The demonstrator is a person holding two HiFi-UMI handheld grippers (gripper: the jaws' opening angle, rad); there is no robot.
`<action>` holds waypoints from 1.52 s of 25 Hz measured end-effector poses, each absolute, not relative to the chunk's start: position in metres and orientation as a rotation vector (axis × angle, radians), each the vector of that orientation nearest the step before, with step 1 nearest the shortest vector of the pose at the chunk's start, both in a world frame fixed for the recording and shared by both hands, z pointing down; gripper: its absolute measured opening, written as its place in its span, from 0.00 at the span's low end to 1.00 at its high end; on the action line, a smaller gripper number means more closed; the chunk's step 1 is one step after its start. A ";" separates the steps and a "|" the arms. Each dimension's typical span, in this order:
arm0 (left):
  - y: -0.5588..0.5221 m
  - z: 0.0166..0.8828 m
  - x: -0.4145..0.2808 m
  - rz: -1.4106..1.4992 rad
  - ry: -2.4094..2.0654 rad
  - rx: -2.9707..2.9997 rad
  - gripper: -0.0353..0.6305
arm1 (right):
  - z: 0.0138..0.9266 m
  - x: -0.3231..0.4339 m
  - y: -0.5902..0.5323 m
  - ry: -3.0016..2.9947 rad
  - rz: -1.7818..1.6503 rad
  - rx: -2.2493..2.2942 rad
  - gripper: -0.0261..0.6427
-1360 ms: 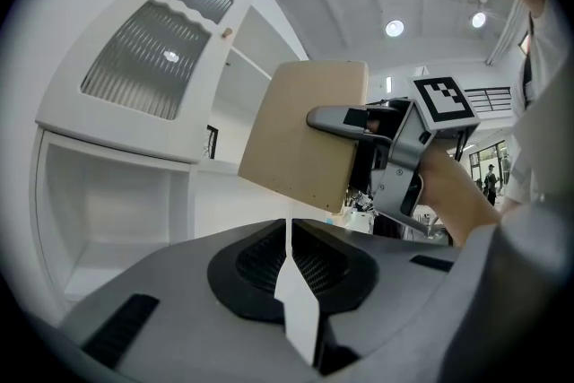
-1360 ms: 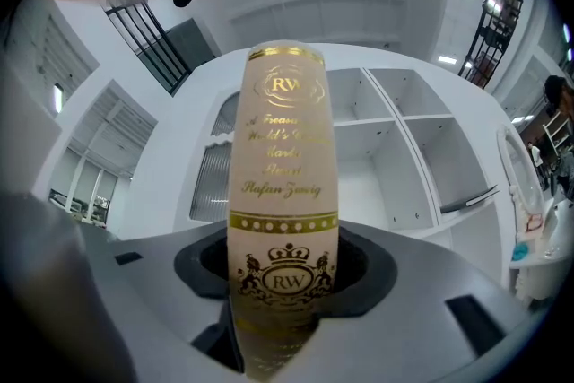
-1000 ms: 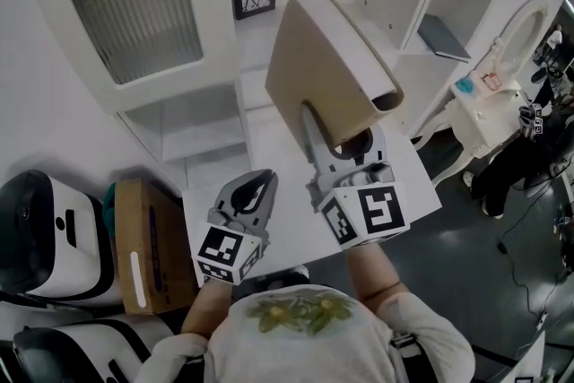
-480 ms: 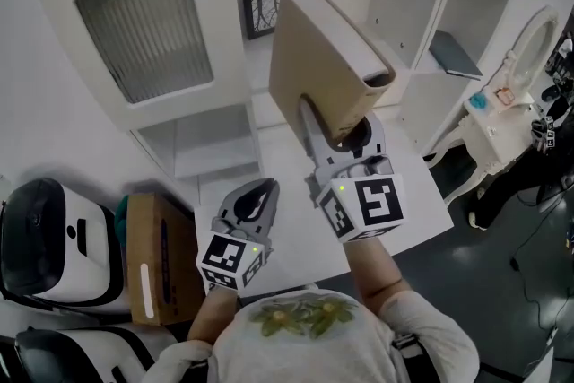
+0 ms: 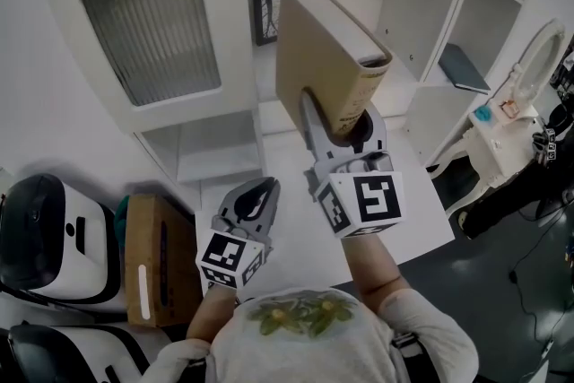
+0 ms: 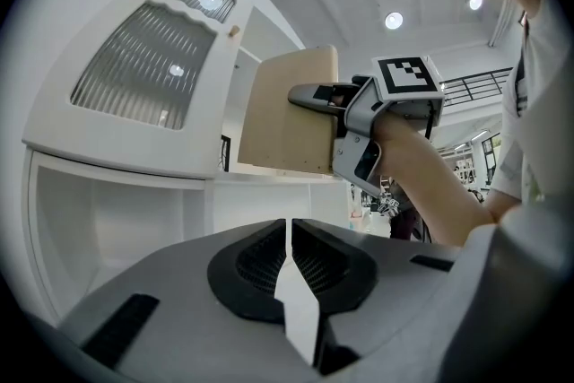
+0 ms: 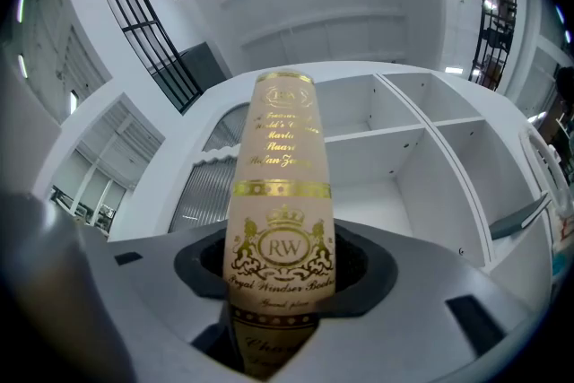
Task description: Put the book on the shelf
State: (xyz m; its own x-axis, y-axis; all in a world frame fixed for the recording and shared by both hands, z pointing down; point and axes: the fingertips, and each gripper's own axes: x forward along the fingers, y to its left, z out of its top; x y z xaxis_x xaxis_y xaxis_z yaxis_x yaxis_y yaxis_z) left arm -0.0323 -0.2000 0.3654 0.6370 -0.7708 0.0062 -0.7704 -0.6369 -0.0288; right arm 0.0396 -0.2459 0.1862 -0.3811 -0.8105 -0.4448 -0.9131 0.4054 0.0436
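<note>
above white desk [image 5: 287, 157]: right gripper [image 5: 339, 137] clamps book [image 5: 318, 67] upright, spine w/ gold print facing it; left gripper [image 5: 253, 197] closed, empty. keep book vertical, feed into open shelf [image 5: 395, 94] bay.

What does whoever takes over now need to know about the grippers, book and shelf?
Right gripper: jaws shut on the book, held upright in the air in front of the shelf, spine toward you.
Left gripper: jaws shut, empty, low beside the right one.
Done: book is grasped and lifted.
Left: move it into an open compartment, set it down, release.
</note>
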 end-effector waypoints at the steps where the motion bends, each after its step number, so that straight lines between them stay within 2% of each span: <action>1: -0.201 0.365 -0.034 -0.024 1.330 -2.817 0.12 | 0.185 0.038 -0.246 2.313 0.417 -1.484 0.39; 38: -0.228 0.378 -0.038 -0.045 1.359 -2.837 0.12 | 0.176 0.027 -0.299 2.276 0.416 -1.625 0.39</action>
State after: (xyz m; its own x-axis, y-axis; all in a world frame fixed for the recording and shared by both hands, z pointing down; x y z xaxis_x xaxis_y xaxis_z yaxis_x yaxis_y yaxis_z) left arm -0.0383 -0.2285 0.3782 0.6262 -0.7792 0.0273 -0.7793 -0.6266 -0.0085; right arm 0.0267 -0.2986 0.1755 -0.3061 -0.8573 -0.4139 -0.9483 0.3129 0.0532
